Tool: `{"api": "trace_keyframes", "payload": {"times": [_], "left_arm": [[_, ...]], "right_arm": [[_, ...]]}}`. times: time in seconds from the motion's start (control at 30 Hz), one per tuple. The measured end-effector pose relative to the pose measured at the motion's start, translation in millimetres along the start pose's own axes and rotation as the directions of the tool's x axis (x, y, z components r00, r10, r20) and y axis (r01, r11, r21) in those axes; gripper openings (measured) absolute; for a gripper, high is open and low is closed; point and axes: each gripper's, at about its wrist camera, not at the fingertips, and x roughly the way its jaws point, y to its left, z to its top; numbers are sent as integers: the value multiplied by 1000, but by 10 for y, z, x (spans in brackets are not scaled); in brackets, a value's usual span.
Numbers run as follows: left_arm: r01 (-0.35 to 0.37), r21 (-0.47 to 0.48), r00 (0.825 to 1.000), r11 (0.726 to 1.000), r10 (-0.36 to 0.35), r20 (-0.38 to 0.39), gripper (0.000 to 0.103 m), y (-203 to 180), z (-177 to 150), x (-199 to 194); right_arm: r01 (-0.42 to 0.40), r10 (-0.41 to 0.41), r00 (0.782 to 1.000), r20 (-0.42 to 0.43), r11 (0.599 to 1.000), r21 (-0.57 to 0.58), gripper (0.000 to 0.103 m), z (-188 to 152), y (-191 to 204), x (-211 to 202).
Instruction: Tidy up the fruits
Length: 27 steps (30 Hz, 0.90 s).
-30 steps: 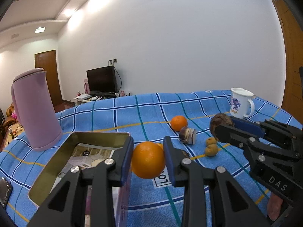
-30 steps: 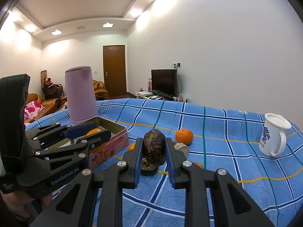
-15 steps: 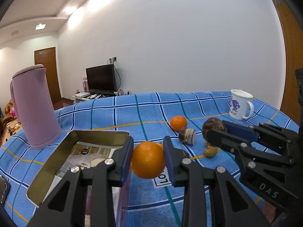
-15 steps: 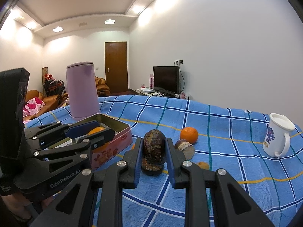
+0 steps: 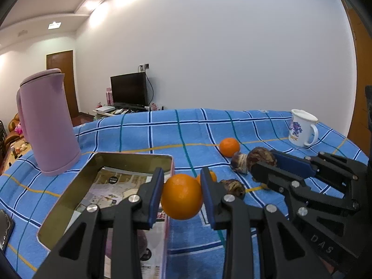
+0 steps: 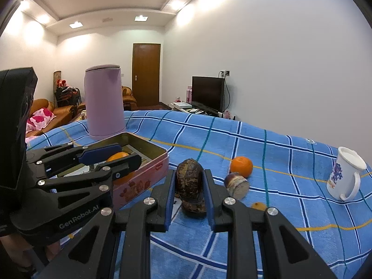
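My left gripper point(image 5: 181, 186) is shut on an orange point(image 5: 181, 196) and holds it above the right rim of the open pink tin point(image 5: 69, 200). My right gripper point(image 6: 188, 183) is shut on a dark brown wrinkled fruit point(image 6: 190, 182), held above the blue checked cloth just right of the tin point(image 6: 144, 179). In the left wrist view the right gripper point(image 5: 267, 162) shows at the right with that fruit point(image 5: 260, 157). Another orange point(image 6: 241, 166), a cut brown fruit point(image 6: 236, 184) and a small yellow fruit point(image 6: 258, 205) lie on the cloth.
A tall pink kettle point(image 5: 46, 125) stands behind the tin. A white mug point(image 6: 345, 176) stands at the far right. A dark fruit point(image 5: 232, 186) and a small orange point(image 5: 210, 176) lie close to the tin. A phone point(image 5: 4, 230) lies at the left edge.
My right gripper has carried the brown fruit left, closer to the tin. My left gripper holds the orange in much the same place by the tin's rim.
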Motion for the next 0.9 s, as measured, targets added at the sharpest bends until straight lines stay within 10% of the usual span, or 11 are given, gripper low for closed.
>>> {"api": "trace_keyframes", "payload": {"times": [0.9], "left_arm": [[-84, -38, 996, 996, 83, -27, 34, 446, -52, -24]], "right_arm": [[-106, 106, 994, -13, 993, -52, 25, 228, 446, 289]]}}
